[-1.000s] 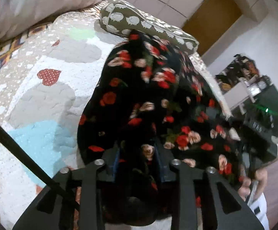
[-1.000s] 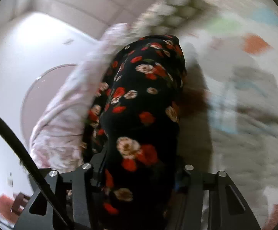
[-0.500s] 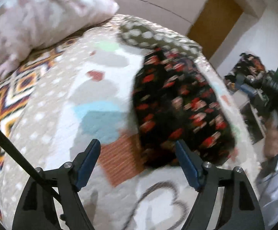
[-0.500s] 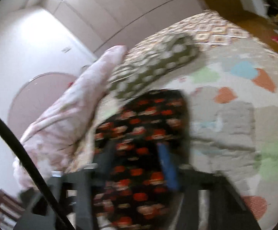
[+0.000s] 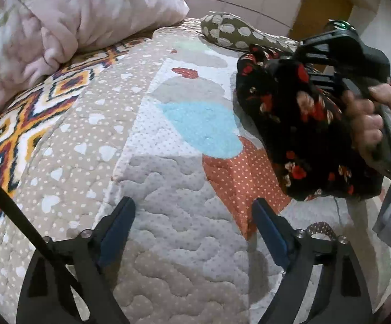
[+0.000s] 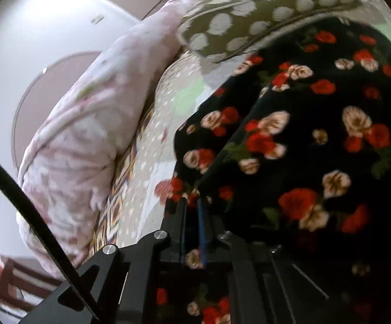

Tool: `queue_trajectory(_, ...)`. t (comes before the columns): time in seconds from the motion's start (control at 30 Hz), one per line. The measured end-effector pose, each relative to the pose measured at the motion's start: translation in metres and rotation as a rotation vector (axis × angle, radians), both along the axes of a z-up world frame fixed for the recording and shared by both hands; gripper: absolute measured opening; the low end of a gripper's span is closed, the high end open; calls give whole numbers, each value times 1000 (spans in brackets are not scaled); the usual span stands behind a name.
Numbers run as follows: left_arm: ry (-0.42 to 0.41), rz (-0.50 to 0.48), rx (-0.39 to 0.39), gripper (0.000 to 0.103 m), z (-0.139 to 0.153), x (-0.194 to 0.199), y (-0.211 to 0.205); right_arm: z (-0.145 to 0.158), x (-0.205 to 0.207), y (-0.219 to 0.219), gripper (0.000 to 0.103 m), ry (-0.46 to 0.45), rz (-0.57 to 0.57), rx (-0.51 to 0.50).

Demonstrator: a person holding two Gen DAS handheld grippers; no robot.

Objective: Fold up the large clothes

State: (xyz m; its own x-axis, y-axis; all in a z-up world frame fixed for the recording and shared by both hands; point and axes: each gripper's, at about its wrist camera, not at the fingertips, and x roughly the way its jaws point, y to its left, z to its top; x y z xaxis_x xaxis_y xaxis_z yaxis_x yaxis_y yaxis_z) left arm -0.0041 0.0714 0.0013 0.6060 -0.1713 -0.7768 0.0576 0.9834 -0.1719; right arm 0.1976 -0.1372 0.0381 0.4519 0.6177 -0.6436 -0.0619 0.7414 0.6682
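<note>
Left gripper [image 5: 192,213] jaws just opened wide, nothing between them, hovering over the quilt [image 5: 168,243]. Right gripper [image 6: 192,202] just closed, pinched tight on an edge of the black floral garment [image 6: 317,135], which hangs bunched off it, above the quilt near the spotted pillow [image 6: 249,13]
</note>
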Motion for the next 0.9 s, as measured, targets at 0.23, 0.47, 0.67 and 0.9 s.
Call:
queue_trajectory(0.23, -5, 2, -32, 90, 0, -1, 2, 37, -14, 6, 4, -53, -5, -76)
queue_trajectory(0.47, -8, 4, -34, 90, -1, -1, 3, 55, -22, 25, 4, -87, 56, -54)
queue_trajectory(0.67, -11, 4, -38, 90, 0, -1, 3, 7, -7, 54, 0, -1, 78, -209)
queue_trajectory(0.9, -12, 6, -49, 90, 1, -1, 3, 61, -69, 48, 35, -126, 167, -113)
